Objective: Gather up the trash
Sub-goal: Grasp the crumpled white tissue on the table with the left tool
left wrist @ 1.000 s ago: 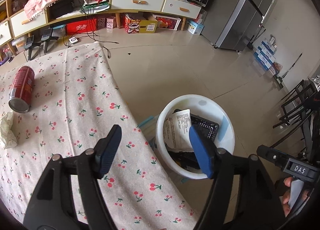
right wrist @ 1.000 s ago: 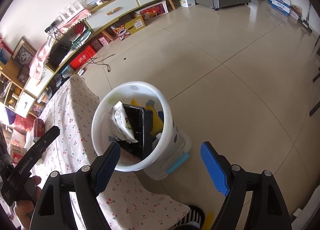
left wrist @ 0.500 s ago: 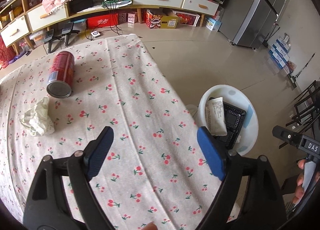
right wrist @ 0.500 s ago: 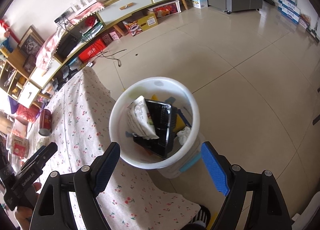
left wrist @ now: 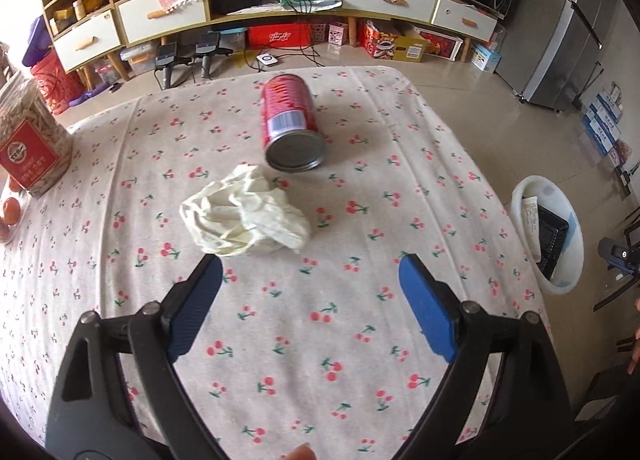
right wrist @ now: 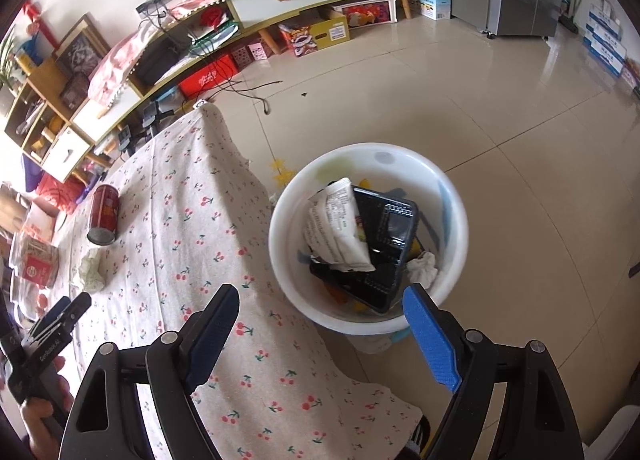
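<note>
A crumpled white tissue [left wrist: 244,216] lies on the cherry-print tablecloth [left wrist: 360,164], with a red can [left wrist: 290,122] on its side just beyond it. My left gripper [left wrist: 310,272] hovers above the cloth just short of the tissue; its jaws are opening and nothing is between them. The white bin [right wrist: 368,234] stands on the floor beside the table and holds a printed wrapper, a black tray and a tissue. My right gripper [right wrist: 320,300] hangs open and empty above the bin's near rim. The tissue [right wrist: 91,270] and can [right wrist: 103,214] also show in the right wrist view.
A clear jar with a red label [left wrist: 28,140] stands at the table's left edge, next to small red fruits [left wrist: 10,210]. A long low cabinet [left wrist: 280,8] lines the far wall, with a grey fridge [left wrist: 572,40] to its right. Tiled floor [right wrist: 500,100] surrounds the bin.
My left gripper swung from above the bin leftward over the table to the tissue and can, its jaws widening. The right gripper shifted a little, bringing the bin more central.
</note>
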Motion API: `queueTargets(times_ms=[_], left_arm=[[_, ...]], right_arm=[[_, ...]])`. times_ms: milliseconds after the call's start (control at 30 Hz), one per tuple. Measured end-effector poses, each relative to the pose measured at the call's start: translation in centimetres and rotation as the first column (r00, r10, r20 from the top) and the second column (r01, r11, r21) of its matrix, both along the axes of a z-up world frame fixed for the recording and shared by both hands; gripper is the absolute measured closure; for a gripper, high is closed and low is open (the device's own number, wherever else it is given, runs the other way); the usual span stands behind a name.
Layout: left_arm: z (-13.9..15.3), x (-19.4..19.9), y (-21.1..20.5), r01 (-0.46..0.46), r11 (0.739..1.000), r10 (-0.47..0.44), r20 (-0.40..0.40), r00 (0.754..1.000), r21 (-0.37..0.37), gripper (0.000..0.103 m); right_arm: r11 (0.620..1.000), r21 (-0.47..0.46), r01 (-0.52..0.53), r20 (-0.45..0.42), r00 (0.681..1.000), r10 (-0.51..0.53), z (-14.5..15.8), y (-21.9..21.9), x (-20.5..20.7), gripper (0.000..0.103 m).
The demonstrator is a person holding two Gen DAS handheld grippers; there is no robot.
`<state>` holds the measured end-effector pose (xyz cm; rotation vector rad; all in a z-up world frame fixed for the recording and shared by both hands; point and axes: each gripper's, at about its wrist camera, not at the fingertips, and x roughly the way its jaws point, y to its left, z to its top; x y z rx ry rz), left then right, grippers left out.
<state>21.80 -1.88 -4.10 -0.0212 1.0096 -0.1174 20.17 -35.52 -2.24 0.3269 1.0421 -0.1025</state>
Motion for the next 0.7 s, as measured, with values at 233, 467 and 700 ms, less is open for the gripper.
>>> queueTargets(times_ms=[233, 467, 700], left_arm=[[-1.8, 2.5, 4.2, -0.096, 0.994, 0.096, -0.008, 0.995, -0.049, 0.013], [-2.7, 4.2, 4.5, -0.084, 0.99, 0.085, 0.012, 0.996, -0.111, 0.017], [-3.3, 4.5, 4.9, -0.074, 0.987, 0.078, 0.022, 0.997, -0.139, 0.049]], right_arm=[[0.999, -0.018, -0.039, -0.023, 0.999, 0.039, -0.4, 3.0, 1.6, 0.017], [0.996, -0.03, -0.082, -0.046, 0.996, 0.08, -0.9, 6.0, 3.0, 0.017], [0.993, -0.038, -0.113, -0.062, 0.992, 0.111, -1.2, 8.4, 4.0, 0.017]])
